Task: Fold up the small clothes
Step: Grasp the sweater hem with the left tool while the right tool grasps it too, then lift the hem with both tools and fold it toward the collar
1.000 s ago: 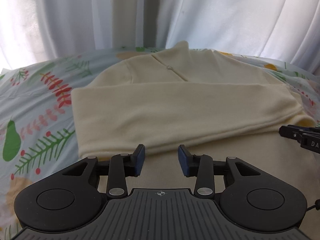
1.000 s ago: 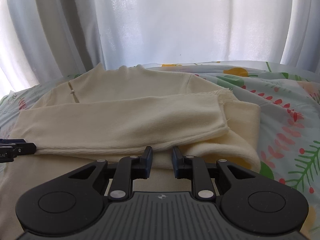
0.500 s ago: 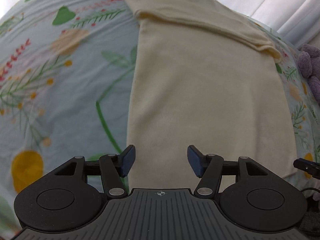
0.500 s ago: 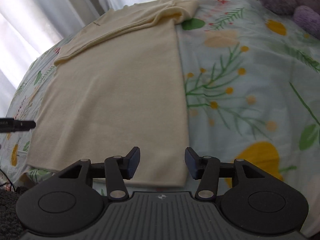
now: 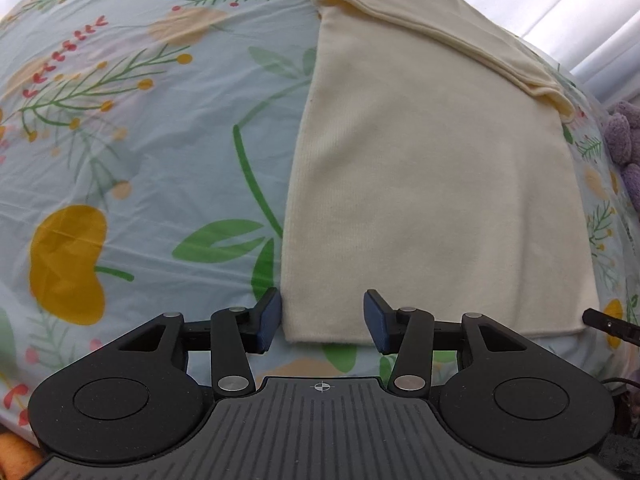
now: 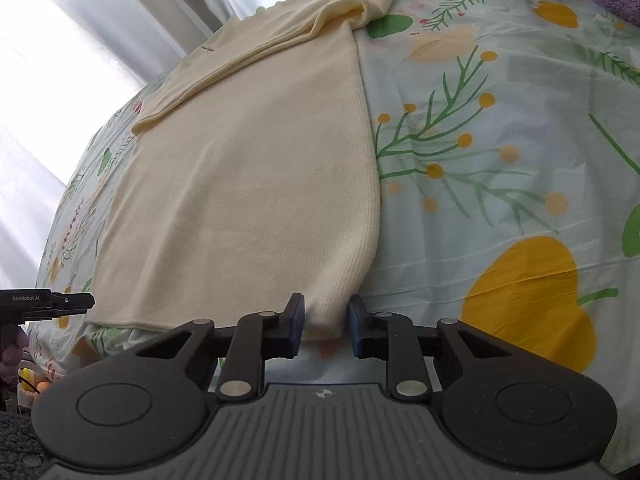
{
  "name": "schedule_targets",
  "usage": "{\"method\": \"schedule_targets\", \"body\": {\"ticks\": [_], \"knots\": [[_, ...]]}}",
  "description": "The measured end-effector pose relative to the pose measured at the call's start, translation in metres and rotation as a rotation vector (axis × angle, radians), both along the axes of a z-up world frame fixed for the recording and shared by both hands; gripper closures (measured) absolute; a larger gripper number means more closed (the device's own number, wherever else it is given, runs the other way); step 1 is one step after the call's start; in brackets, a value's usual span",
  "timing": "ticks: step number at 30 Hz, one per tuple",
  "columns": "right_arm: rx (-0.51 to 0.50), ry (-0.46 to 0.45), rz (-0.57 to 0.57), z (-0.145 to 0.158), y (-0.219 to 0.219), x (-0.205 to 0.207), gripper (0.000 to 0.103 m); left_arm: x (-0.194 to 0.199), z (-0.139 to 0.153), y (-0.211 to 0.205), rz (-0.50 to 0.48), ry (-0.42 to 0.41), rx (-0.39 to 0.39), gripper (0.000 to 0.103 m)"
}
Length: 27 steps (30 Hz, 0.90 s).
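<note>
Cream sweater (image 5: 432,184) lies flat on floral bedsheet (image 5: 140,152), sleeves folded across the far end, bare sheet down both long sides; left gripper (image 5: 320,322) gapes wide around the near-left hem corner, right gripper (image 6: 325,318) half-open astride the near-right corner, whose view alone shows white curtains (image 6: 80,40).

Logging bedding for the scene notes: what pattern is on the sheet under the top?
Pale blue sheet with green leaves, sprigs and yellow fruit; clearest in the left wrist view.
</note>
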State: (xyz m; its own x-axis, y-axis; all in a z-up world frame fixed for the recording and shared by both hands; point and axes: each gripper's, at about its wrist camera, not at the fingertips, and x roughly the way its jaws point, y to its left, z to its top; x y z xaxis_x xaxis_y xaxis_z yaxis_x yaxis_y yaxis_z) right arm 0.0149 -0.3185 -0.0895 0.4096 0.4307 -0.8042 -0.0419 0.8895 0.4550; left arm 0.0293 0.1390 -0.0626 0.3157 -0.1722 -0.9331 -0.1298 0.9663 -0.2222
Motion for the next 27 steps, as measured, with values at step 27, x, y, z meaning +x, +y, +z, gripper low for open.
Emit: {"method": "schedule_targets", "body": {"ticks": [27], "knots": [[0.099,-0.178,-0.200,0.033,-0.004,0.103,0.097,0.105,0.057,0.017,0.019,-0.337,-0.104,0.095]]}}
